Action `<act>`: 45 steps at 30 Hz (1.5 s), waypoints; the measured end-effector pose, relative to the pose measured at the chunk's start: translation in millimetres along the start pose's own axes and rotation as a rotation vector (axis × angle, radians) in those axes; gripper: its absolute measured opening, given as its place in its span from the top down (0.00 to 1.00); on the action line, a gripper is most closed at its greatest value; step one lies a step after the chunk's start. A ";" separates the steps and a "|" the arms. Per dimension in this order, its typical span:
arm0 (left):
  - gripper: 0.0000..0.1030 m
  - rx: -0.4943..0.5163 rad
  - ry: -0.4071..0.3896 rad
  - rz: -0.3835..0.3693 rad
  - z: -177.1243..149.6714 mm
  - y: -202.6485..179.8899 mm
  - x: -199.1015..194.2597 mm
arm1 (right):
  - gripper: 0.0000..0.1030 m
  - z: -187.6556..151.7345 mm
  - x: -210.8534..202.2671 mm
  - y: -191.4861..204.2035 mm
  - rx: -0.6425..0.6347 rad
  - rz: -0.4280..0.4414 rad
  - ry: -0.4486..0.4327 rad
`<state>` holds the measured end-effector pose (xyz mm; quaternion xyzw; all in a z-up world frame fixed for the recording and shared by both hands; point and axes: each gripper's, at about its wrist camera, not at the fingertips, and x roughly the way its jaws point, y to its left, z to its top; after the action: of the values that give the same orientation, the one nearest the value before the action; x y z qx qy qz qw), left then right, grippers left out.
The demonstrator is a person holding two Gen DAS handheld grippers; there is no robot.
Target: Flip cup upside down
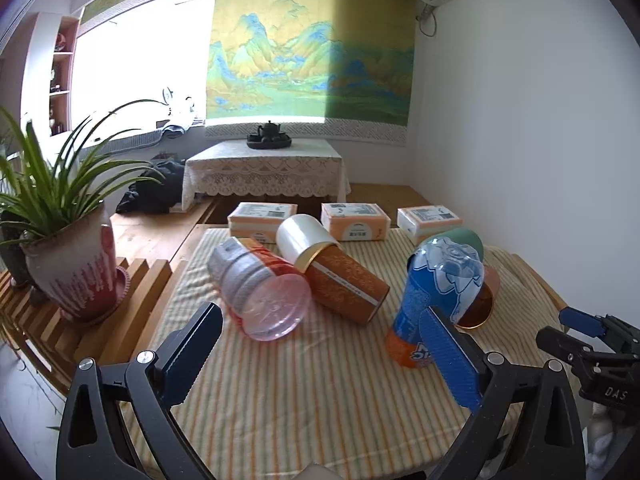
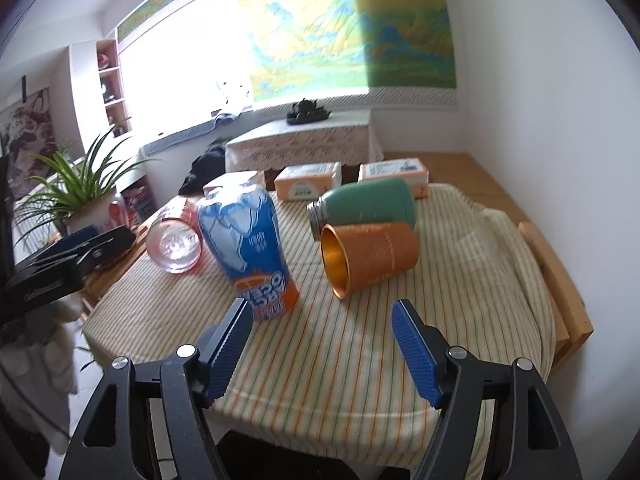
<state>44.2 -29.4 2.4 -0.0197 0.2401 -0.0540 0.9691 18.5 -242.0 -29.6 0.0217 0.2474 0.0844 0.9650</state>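
A blue and orange plastic cup point(image 1: 436, 292) point(image 2: 248, 240) stands on the striped cloth with its closed end up and its print upside down. Right of it an orange metal cup point(image 2: 372, 256) point(image 1: 478, 312) lies on its side, its gold mouth facing front-left. My right gripper point(image 2: 320, 306) is open just in front of both cups, touching neither. My left gripper point(image 1: 320, 320) is also open and empty. Its right finger point(image 1: 444, 356) overlaps the blue cup's lower part in the view. A clear pink cup point(image 1: 264, 292) point(image 2: 174, 246) lies on its side to the left.
A green bottle point(image 2: 368, 204) lies behind the orange cup. An orange canister with a white cap point(image 1: 336, 276) lies mid-table. Three tissue packs point(image 1: 354, 220) line the far edge. A potted plant point(image 1: 76, 272) stands on a slatted stand at the left. The table's wooden edge point(image 2: 560, 280) runs along the right.
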 end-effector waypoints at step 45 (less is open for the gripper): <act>0.01 -0.043 -0.074 0.097 -31.2 27.5 -38.0 | 0.12 -27.3 -21.9 52.0 0.014 -0.207 -0.212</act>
<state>-1.2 1.8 -9.3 -0.0308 0.2060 -0.0009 0.9781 -21.5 -194.6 -38.8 0.0116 0.1455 -0.0201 0.9891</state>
